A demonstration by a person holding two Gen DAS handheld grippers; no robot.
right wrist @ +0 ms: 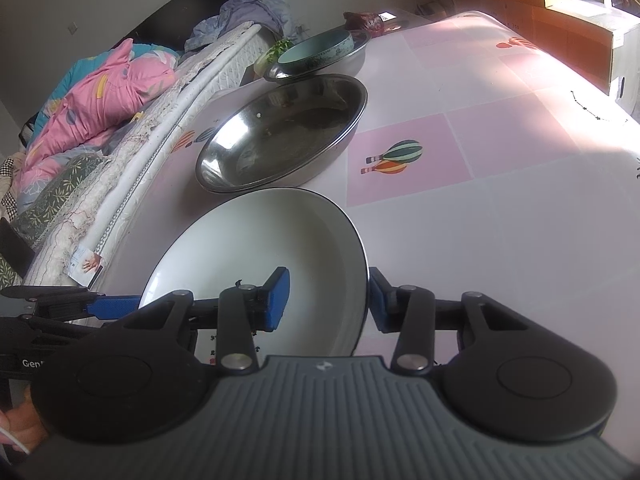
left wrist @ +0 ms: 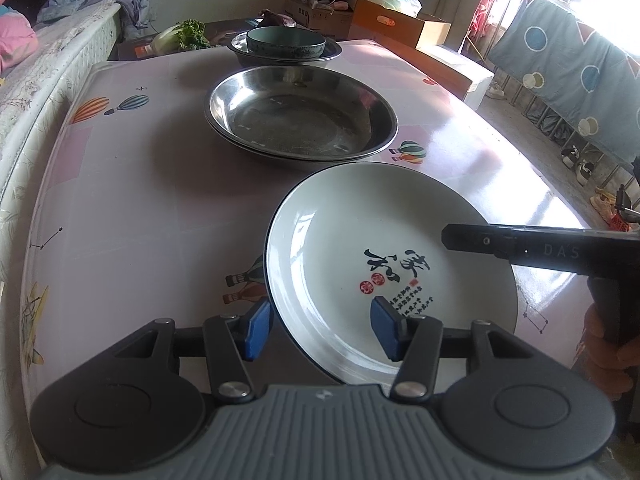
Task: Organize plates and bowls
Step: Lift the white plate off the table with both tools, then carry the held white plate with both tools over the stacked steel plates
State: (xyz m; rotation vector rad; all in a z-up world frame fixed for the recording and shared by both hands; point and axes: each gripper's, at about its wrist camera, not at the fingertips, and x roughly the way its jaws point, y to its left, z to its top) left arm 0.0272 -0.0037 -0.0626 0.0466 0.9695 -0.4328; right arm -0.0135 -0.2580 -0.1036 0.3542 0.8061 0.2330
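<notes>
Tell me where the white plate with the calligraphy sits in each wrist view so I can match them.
Left wrist: white plate at lower centre-right, its near-left rim between the left gripper fingers.
Right wrist: same plate at lower centre, its right rim between the right gripper fingers.
Shared landmark: the steel basin just beyond the plate.

Both wrist views closely share the white plate [left wrist: 360,248].

A pink checked cloth with hot-air balloon prints [right wrist: 394,160] covers the counter [left wrist: 132,208]. Beside it runs a bed [right wrist: 132,152] heaped with pink bedding [right wrist: 100,96]. Leafy greens [left wrist: 188,34] and cardboard boxes [left wrist: 396,24] sit beyond the far edge. A blue patterned blanket [left wrist: 568,72] hangs, seemingly over a rail, with shoes [left wrist: 578,162] below.
</notes>
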